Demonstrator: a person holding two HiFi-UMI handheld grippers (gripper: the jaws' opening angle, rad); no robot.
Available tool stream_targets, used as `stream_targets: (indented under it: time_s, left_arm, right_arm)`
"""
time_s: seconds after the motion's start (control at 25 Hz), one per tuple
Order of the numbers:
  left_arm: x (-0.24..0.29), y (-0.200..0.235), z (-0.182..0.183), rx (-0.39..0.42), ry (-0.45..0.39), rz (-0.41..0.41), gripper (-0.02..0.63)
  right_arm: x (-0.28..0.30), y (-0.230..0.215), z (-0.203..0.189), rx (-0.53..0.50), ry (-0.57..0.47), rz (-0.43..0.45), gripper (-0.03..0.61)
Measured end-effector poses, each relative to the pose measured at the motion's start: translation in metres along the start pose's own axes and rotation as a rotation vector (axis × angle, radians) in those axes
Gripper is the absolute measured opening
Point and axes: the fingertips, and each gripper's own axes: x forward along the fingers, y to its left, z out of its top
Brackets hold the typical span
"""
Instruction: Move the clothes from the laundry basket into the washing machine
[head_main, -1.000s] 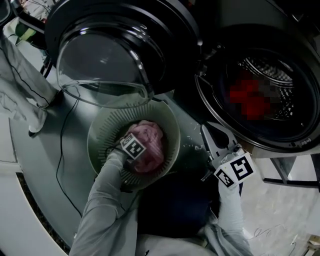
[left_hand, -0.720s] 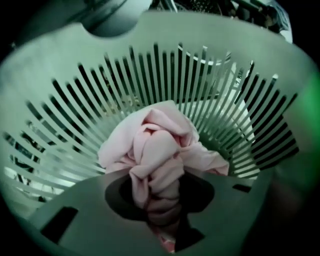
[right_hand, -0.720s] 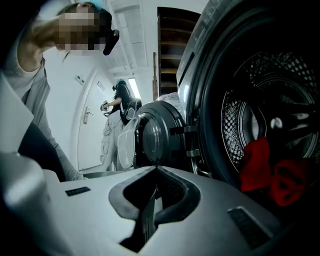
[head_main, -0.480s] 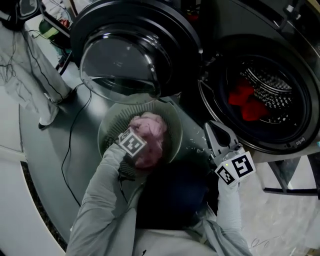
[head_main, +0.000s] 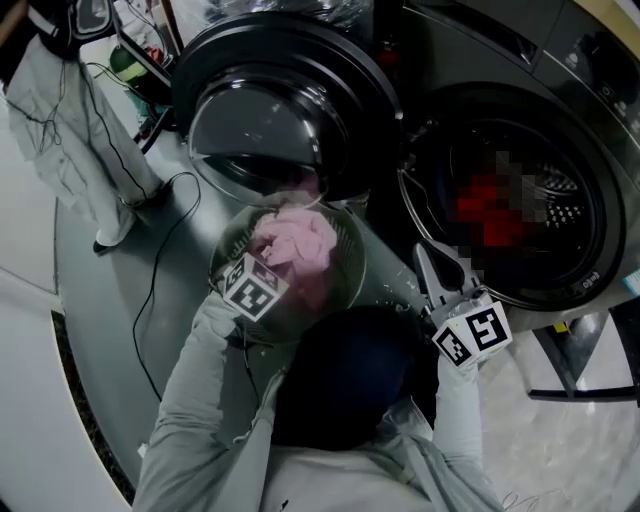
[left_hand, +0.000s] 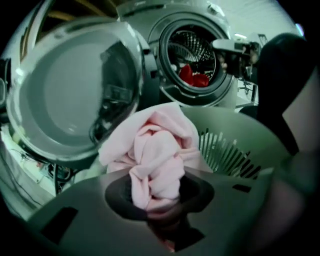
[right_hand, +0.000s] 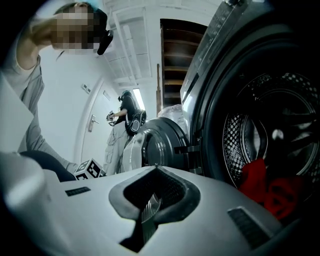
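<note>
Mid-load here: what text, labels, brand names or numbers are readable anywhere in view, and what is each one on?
No text here can be read.
Small pale print on the washing machine's door rim: too small and blurred to read.
Left cube and right cube: black-and-white square marker patterns only, no words or numbers.

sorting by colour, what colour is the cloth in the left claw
Pale pink. The cloth shows best in the left gripper view, pinched in the left claw.

Bunched pink garment over green basket — red clothes inside drum.
</note>
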Motion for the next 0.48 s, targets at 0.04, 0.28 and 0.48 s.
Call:
stream_targets:
  time_s: [0.04,0.28,0.48]
  left_arm:
    - [-0.01,0.001,0.005,0.007,-0.017,0.015,0.14]
    - [-0.068,0.008,0.042,0.001,-0.141,0.073,0.14]
    - [-0.114,0.01,0.093,0.003,-0.283,0.094,0.14]
  right_arm:
    - [-0.001,0.001,0.002,0.0,-0.005,0.0,0.018]
    - [-0.006,0.007,0.017,-0.016,-0.021,0.006,0.018]
    - [-0.016,0.009,0.029,-0.036,-0.03,-0.008,0.018]
